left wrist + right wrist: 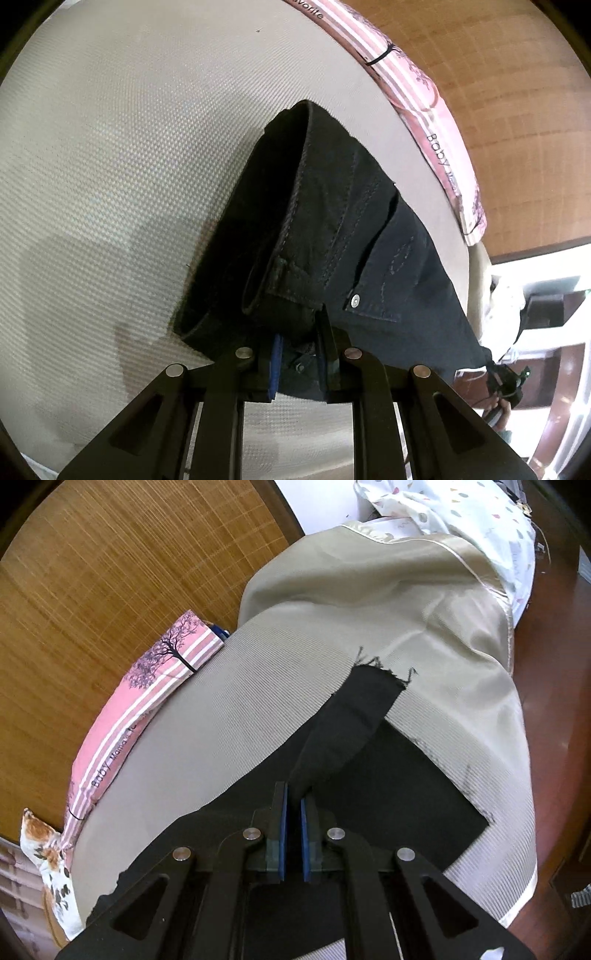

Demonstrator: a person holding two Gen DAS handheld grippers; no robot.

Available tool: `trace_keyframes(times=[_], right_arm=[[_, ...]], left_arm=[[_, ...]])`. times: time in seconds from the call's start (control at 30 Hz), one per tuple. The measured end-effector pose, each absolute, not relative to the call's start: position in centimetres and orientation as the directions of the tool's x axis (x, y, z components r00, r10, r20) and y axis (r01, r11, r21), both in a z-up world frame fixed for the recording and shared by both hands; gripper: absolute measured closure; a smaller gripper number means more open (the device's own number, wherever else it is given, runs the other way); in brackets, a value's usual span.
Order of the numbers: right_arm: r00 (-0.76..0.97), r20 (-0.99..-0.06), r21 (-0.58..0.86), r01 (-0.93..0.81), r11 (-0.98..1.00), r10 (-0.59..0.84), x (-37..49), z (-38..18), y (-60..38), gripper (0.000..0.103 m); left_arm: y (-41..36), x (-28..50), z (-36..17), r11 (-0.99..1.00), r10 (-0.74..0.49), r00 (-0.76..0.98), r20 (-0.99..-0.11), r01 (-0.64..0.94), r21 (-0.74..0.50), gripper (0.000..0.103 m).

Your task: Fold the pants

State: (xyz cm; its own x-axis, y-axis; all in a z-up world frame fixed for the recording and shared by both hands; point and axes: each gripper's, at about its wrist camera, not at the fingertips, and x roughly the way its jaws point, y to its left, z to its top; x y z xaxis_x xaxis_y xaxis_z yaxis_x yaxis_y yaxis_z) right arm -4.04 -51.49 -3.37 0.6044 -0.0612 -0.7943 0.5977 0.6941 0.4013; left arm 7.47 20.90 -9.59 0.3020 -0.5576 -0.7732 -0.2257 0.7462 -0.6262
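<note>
The black pants (332,229) lie on a beige ribbed cover (110,166). In the left wrist view my left gripper (300,354) is shut on the waistband end, which is lifted off the cover; a back pocket with a metal rivet (355,301) shows. In the right wrist view my right gripper (294,801) is shut on a leg of the pants (351,716), holding the frayed hem end up above the rest of the pants (388,794), which lie flat on the cover (240,720).
A pink striped cushion (147,686) lies along the cover's far edge, also seen in the left wrist view (424,96). Beyond it is a woven bamboo mat (110,572). A white patterned cloth (461,513) sits at the far end. Dark wood floor (554,701) lies to the right.
</note>
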Motion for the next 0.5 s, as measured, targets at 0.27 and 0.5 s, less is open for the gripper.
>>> trace_keyframes(times=[0.27, 0.5], right_arm=[[0.495, -0.869, 0.364, 0.678, 0.638, -0.03, -8.0, -9.8, -51.7, 0.098], [0.471, -0.882, 0.373, 0.69, 0.62, 0.006, -8.7, -13.0, -52.1, 0.098]], left_arm=[[21.2, 7.3, -10.3, 0.798, -0.529, 0.232, -0.816, -0.19, -0.571, 0.086], [19.4, 7.1, -9.2, 0.874, -0.425, 0.23, -0.875, -0.146, -0.463, 0.079]])
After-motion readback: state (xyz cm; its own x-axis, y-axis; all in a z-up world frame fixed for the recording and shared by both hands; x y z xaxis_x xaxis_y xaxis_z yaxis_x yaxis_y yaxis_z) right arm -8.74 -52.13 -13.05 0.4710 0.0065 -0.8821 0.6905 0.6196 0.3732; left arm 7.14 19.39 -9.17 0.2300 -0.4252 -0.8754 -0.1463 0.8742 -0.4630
